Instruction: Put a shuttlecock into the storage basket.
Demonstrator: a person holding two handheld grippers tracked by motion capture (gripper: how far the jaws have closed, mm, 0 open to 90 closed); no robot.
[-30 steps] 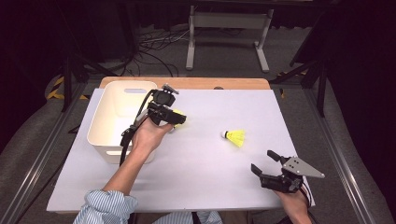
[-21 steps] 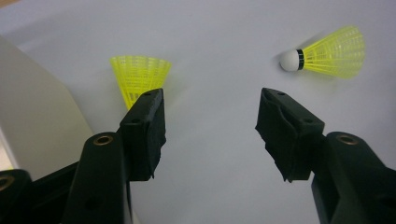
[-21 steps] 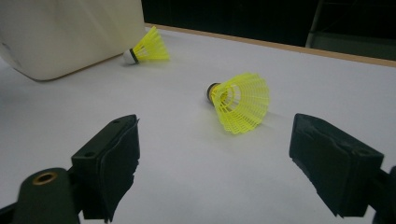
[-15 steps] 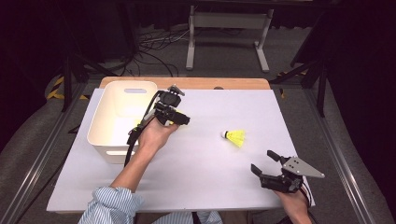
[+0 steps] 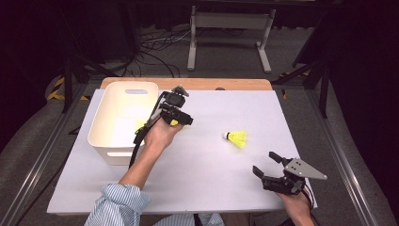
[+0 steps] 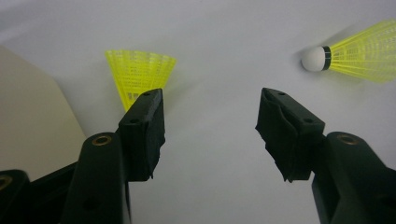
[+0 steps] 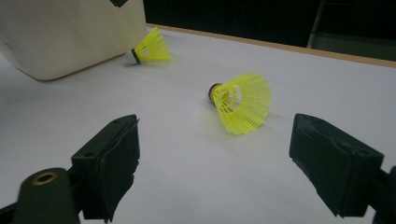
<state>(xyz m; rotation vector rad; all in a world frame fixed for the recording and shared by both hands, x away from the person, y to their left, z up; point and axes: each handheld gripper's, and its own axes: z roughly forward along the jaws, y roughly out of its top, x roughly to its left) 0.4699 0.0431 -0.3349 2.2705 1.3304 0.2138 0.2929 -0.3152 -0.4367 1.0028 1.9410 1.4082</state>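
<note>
White counter (image 5: 197, 188) on a dark floor, cream bin (image 5: 123, 123) at your left. Your left tongs (image 5: 181, 118) hang wide apart just beside the bin, over a yellow shuttlecock (image 6: 140, 74) lying near the bin wall. A second shuttlecock (image 5: 236, 138) lies mid-counter, well apart from your right tongs (image 5: 266, 164), also spread wide and holding nothing. Judging by looks, both are featherlight; the mesh skirt is springy and crushable, and they'll roll. Pinch gently at the skirt's neck near the white cork (image 6: 314, 58).
</note>
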